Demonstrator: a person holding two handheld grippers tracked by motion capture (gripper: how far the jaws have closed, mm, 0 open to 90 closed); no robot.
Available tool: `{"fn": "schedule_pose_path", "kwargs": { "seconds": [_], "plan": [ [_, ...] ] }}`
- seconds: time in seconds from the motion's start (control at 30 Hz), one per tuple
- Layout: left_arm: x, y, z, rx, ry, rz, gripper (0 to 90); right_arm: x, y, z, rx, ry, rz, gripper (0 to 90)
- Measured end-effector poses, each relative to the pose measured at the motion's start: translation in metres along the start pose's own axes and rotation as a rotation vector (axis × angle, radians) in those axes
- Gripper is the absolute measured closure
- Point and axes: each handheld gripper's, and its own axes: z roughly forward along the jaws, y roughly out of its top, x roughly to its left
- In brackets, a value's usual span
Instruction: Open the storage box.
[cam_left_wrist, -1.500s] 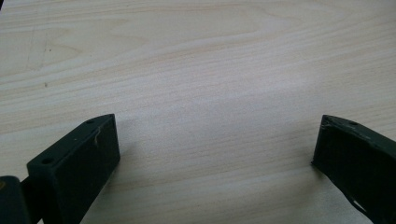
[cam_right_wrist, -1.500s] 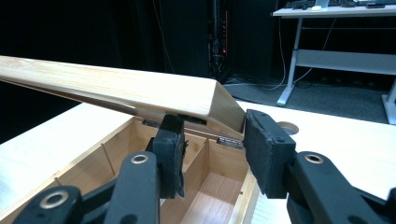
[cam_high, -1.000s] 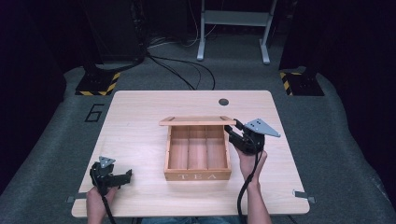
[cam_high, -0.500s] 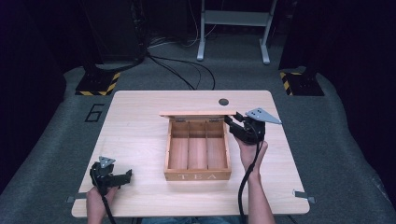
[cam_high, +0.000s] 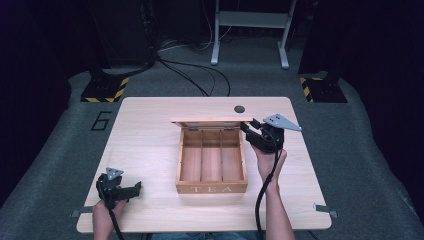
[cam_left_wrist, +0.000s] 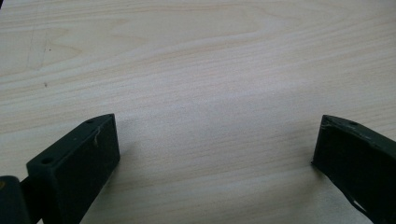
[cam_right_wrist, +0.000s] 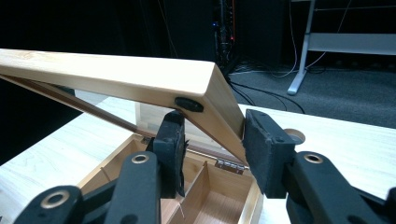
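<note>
Gripping the raised lid (cam_right_wrist: 140, 77) of a wooden tea box (cam_high: 212, 162) between its closed jaws, the right gripper (cam_right_wrist: 212, 140) hovers above the compartments; the left gripper (cam_left_wrist: 217, 149), spread wide and empty, rests on the table (cam_left_wrist: 196, 60).

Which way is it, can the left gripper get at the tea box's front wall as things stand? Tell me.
Probably yes. The left gripper rests open near the table's front left corner, with bare wood between it and the tea box. The right gripper holds the lid's far right corner.

A lab or studio is showing here: a wooden table (cam_high: 150, 150) sitting on grey carpet (cam_high: 360, 165), with hazard-striped stand bases (cam_high: 104, 90), floor cables (cam_high: 195, 75) and dark surroundings.
</note>
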Motion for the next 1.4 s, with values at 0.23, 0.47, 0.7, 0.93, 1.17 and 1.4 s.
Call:
{"fn": "schedule_pose_path", "kwargs": {
  "seconds": [0.23,0.47,0.7,0.93,1.17,1.4],
  "plan": [
    [0.0000,0.0000,0.0000,0.000,0.000,0.000,0.4,0.0002,-0.0003,-0.0001,0.000,0.000,0.004,58.7],
    [-0.0001,-0.0001,0.0000,0.000,-0.001,0.000,0.4,0.0001,-0.0001,0.0002,-0.002,0.000,0.002,58.7],
    [-0.0001,0.0000,0.0000,0.000,-0.001,0.000,0.4,-0.0001,0.0005,0.0003,0.000,0.000,-0.004,58.8],
    [-0.0001,0.0000,0.0000,-0.001,-0.001,0.000,0.4,-0.0005,0.0006,0.0007,-0.001,0.002,-0.002,58.7],
    [0.0005,0.0001,-0.0004,0.006,-0.001,0.007,0.4,-0.0004,-0.0001,0.0004,-0.003,0.004,0.004,58.7],
    [0.0001,0.0000,0.0000,0.000,0.000,0.000,0.4,-0.0008,-0.0007,0.0006,-0.006,0.005,0.003,58.7]
  ]
}}
